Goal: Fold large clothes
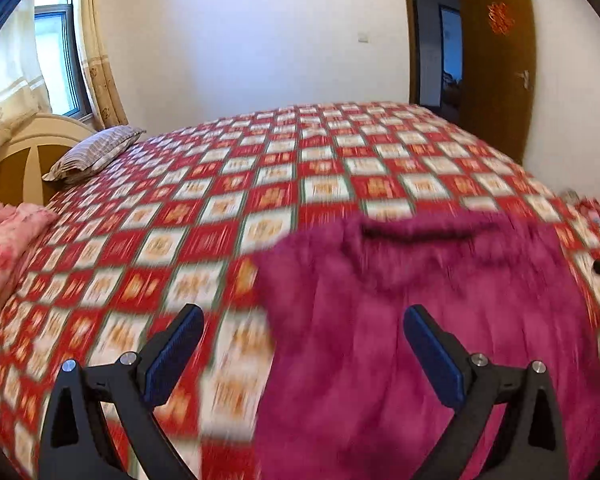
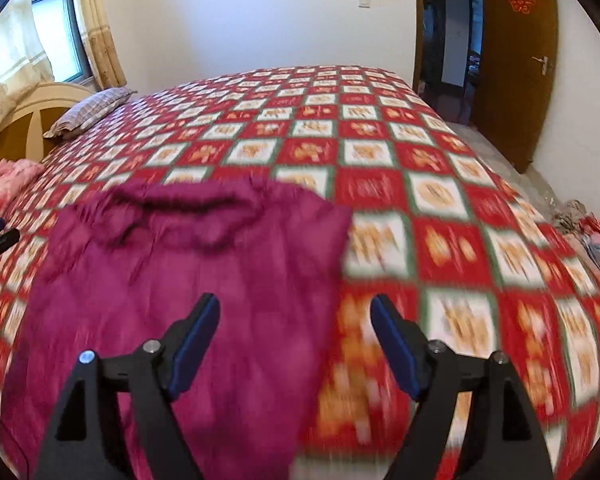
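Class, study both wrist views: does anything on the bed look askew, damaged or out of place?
Nothing stands out. The magenta garment lies fairly flat on the checked bedspread, the striped pillow sits by the headboard. Motion blur hides fine detail.

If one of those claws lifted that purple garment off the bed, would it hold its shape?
Probably not. The magenta garment lies rumpled with soft folds near its collar, so it would likely droop. Its fuzzy-looking surface suggests it would not slip easily. Spread wide over the checked bedspread, it may be bulky for one grip.
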